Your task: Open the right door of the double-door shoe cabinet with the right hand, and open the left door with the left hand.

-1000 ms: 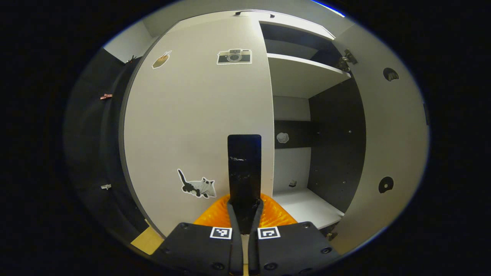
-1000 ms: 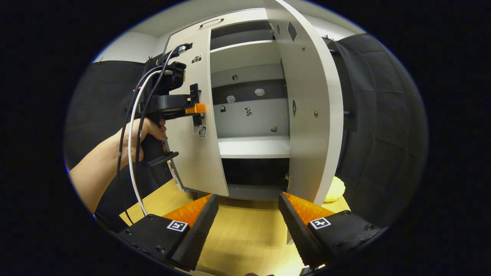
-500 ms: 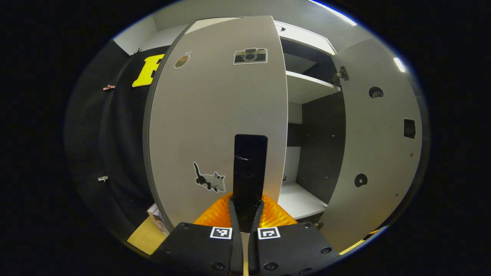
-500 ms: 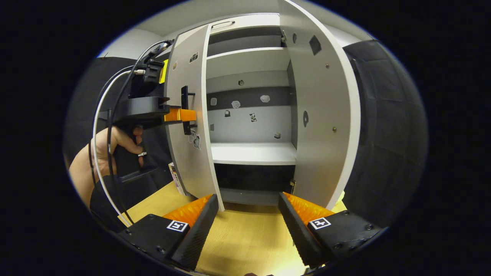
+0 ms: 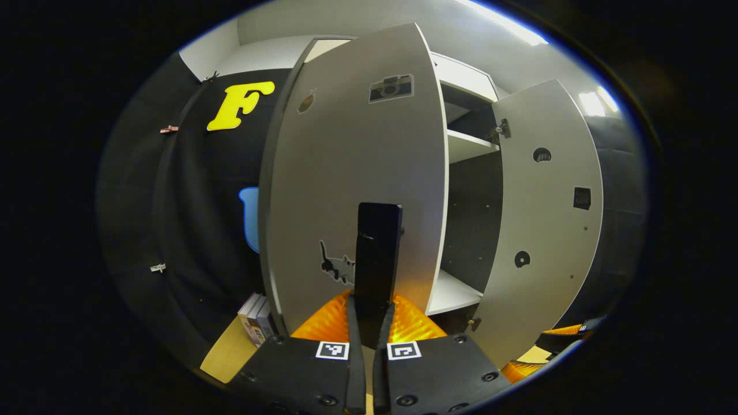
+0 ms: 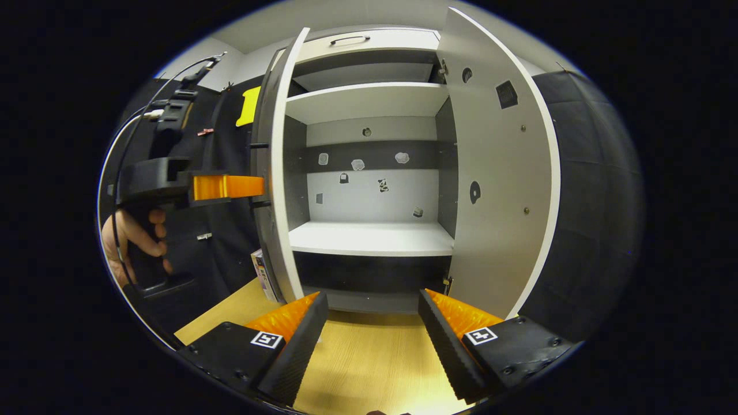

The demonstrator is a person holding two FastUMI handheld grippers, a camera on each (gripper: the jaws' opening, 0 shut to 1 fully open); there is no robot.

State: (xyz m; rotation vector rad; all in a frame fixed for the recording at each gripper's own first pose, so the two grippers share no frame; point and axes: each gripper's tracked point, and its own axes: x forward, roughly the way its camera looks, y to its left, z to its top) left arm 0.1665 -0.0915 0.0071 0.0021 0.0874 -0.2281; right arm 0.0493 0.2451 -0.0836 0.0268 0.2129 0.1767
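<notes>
Cabinet [image 6: 369, 239] with both doors swung out, seen from the front in the right gripper view; shelves bare, stickers on the back panel. Right door [image 6: 496, 178] stands wide open at the right of the opening, free of any gripper. Left door [image 5: 357, 190] is past half open, its free edge turned toward you in the right gripper view. Your left gripper [image 5: 369, 314] is clamped on the black handle [image 5: 377, 253], both fingers pressing its sides; in the right gripper view it reaches in from the left, held by a hand [image 6: 135, 239]. Your right gripper [image 6: 369, 323] hangs spread and empty over the wooden table [image 6: 369, 369].

To finish well, keep the grip square on the handle and follow the hinge arc, not a straight pull, so the fingers do not twist off. Books [image 5: 256, 317] stand near the door's foot, beside the black cloth wall; judge the sweep room there as limited and ease off before the door reaches them.
</notes>
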